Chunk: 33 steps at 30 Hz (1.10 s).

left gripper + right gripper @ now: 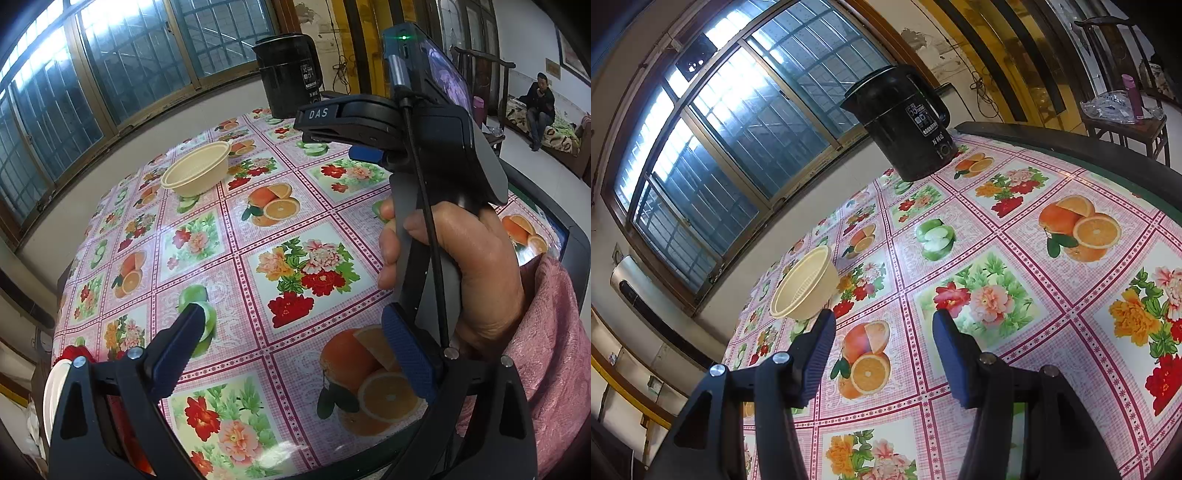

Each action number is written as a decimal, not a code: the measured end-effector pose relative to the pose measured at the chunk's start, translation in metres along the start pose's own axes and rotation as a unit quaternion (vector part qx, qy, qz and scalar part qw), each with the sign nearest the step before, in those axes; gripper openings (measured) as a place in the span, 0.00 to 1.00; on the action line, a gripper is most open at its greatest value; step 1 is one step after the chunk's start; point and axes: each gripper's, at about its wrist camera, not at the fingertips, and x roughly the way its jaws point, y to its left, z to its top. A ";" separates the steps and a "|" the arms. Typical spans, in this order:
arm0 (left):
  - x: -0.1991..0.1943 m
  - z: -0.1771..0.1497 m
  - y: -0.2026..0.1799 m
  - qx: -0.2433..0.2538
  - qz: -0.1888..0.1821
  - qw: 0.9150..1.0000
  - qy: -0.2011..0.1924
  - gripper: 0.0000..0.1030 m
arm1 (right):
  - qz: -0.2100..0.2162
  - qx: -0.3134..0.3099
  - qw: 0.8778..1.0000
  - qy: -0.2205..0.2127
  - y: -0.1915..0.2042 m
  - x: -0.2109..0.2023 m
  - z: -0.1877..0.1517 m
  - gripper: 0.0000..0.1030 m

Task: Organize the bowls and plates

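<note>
From the bowl (805,286) toward me I see only open tablecloth (997,266), room to pass on every near side. The kettle (905,122) stands well apart from the bowl, at the far edge. In the left view my right gripper (364,147) hangs right of the bowl.

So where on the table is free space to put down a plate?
The wide stretch of tablecloth between the cream bowl and the black kettle is bare, as is the cloth before the right tongs. Only the window edge near the bowl is occupied.
</note>
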 end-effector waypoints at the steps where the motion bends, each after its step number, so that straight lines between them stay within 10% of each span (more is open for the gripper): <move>1: 0.000 0.000 0.000 0.000 0.000 1.000 0.000 0.94 | 0.000 0.000 1.000 0.000 0.000 0.000 0.000 0.56; 33: 0.002 -0.002 -0.004 0.008 -0.001 1.000 0.005 0.94 | 0.002 0.001 1.000 0.000 0.001 0.001 0.001 0.56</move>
